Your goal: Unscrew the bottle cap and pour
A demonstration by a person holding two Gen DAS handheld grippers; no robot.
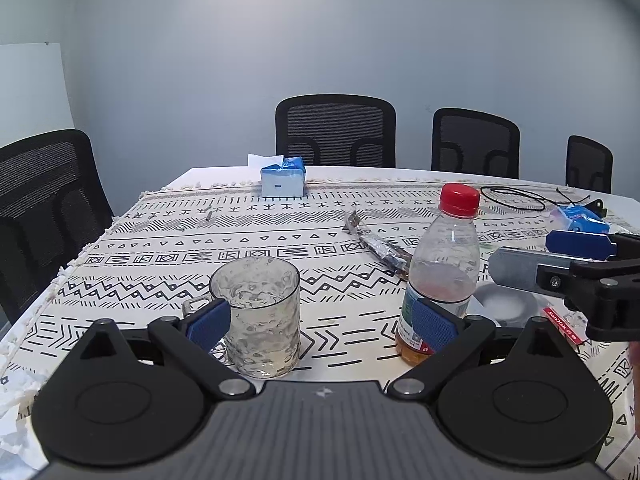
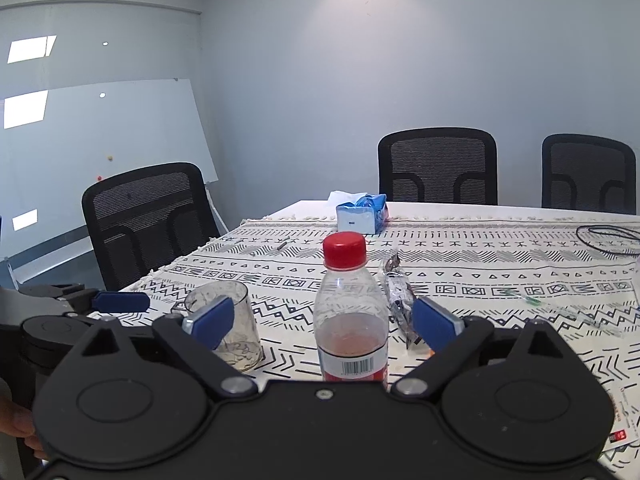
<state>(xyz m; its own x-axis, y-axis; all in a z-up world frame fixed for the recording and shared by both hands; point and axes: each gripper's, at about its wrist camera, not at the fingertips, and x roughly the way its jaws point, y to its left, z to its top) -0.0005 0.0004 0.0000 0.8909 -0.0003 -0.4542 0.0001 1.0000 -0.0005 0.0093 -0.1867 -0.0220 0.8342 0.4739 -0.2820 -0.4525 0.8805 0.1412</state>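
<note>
A clear plastic bottle (image 1: pixel 440 276) with a red cap (image 1: pixel 459 199) and a little amber drink stands upright on the patterned tablecloth. A clear glass mug (image 1: pixel 260 316) stands to its left. My left gripper (image 1: pixel 322 322) is open, low over the table, with the mug by its left finger and the bottle by its right finger. My right gripper (image 2: pixel 322 322) is open, and the bottle (image 2: pixel 352 320) with its cap (image 2: pixel 345 250) stands between its fingers, untouched. The mug (image 2: pixel 230 324) is behind its left finger. The right gripper's fingers (image 1: pixel 520 268) show at the left view's right edge.
A blue tissue box (image 1: pixel 283 178) stands at the far edge. A foil wrapper (image 1: pixel 380 246) lies behind the bottle. A black cable (image 1: pixel 516 196), a blue packet (image 1: pixel 580 218), a roll of tape (image 1: pixel 504 304) and a red card (image 1: pixel 562 324) lie at right. Black chairs (image 1: pixel 336 132) surround the table.
</note>
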